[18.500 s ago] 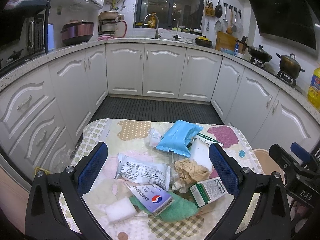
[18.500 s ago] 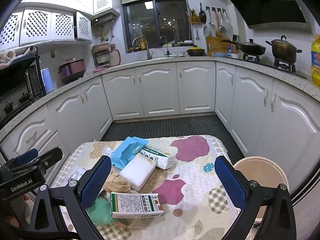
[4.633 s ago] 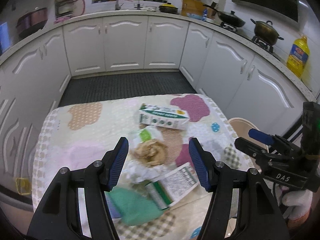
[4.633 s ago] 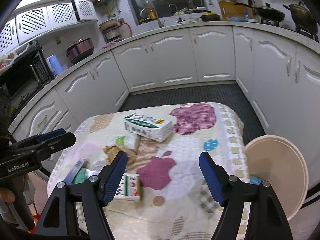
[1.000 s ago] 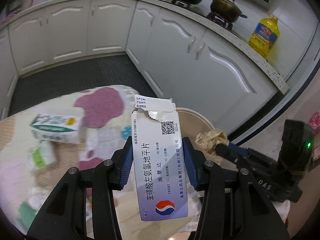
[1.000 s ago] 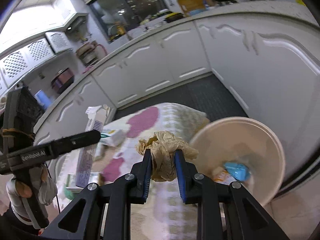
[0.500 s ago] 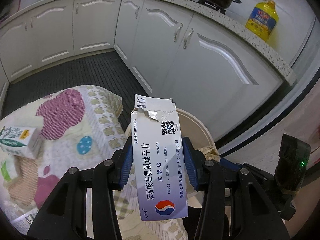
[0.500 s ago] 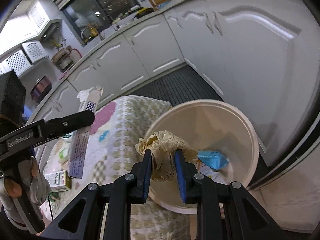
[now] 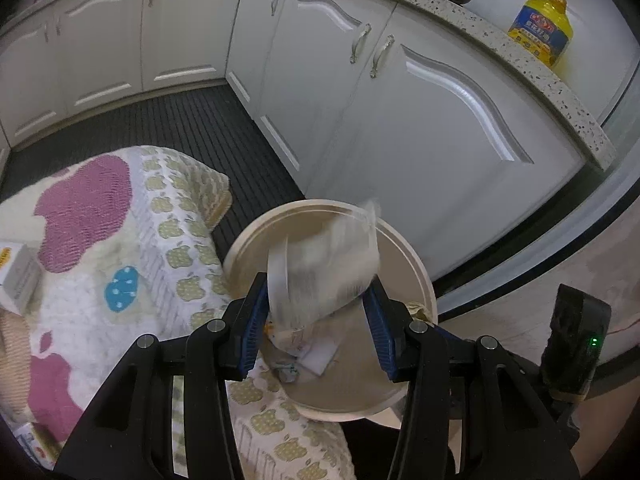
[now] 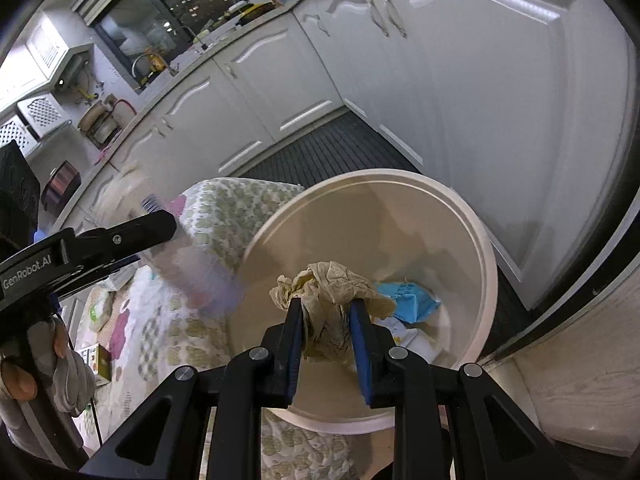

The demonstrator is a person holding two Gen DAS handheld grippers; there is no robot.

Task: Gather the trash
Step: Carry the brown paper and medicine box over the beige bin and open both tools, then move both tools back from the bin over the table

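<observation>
A round beige bin (image 9: 416, 264) stands on the floor beside the cloth-covered table (image 9: 120, 248); it also shows in the right wrist view (image 10: 476, 240). My left gripper (image 9: 316, 316) is open above the bin, and the white medicine box (image 9: 324, 268) is a tilted blur between its fingers, loose and falling. My right gripper (image 10: 326, 322) is shut on a crumpled brown paper (image 10: 332, 280) and holds it over the bin mouth. A blue packet (image 10: 412, 296) and other scraps lie inside the bin.
White kitchen cabinets (image 9: 420, 112) stand close behind the bin, with a dark ribbed floor mat (image 9: 168, 136) between. A white carton (image 9: 16, 272) and a green box (image 10: 96, 360) lie on the table. A yellow oil bottle (image 9: 540, 32) stands on the counter.
My left gripper has opened and let go of the medicine box, which now tumbles toward the bin. My right gripper has moved further over the bin, still gripping the paper.
</observation>
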